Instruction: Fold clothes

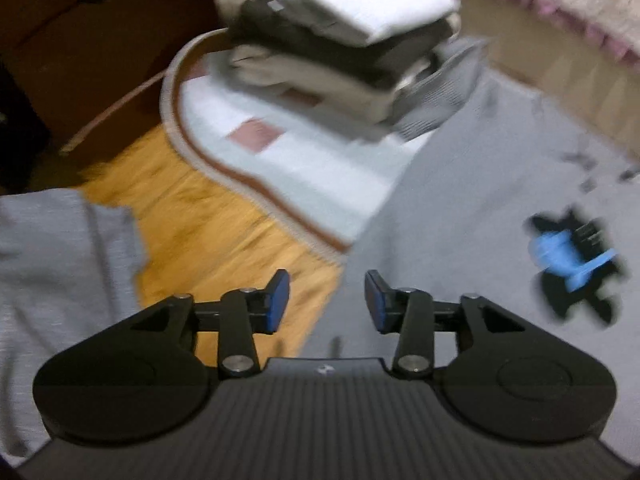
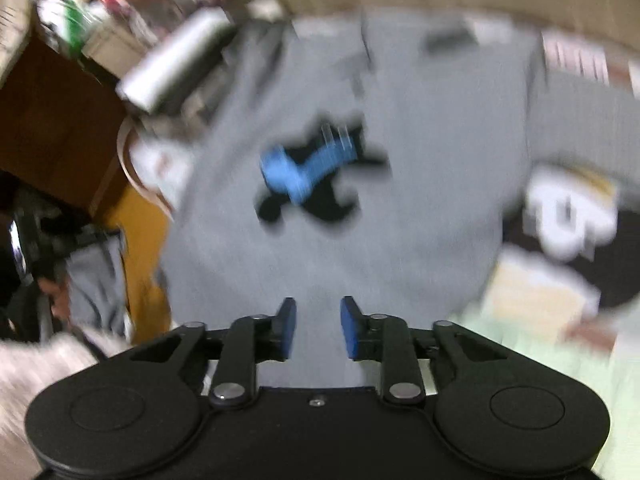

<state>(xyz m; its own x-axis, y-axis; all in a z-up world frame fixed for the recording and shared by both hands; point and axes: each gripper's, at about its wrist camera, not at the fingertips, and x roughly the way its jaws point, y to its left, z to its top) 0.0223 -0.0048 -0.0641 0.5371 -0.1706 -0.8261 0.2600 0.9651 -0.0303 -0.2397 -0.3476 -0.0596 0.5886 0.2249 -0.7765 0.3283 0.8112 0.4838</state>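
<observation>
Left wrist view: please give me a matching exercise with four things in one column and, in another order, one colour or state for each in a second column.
Things:
1. stack of folded clothes
2. grey sweatshirt
3. wooden floor
4. left hand-held gripper

Colour or state:
A. orange-brown, bare
B. open, nothing between its pads
C. piled up, white piece on top
D. spread flat, with a blue and black print

Pairs: 1-C, 2-D, 3-A, 4-B
</observation>
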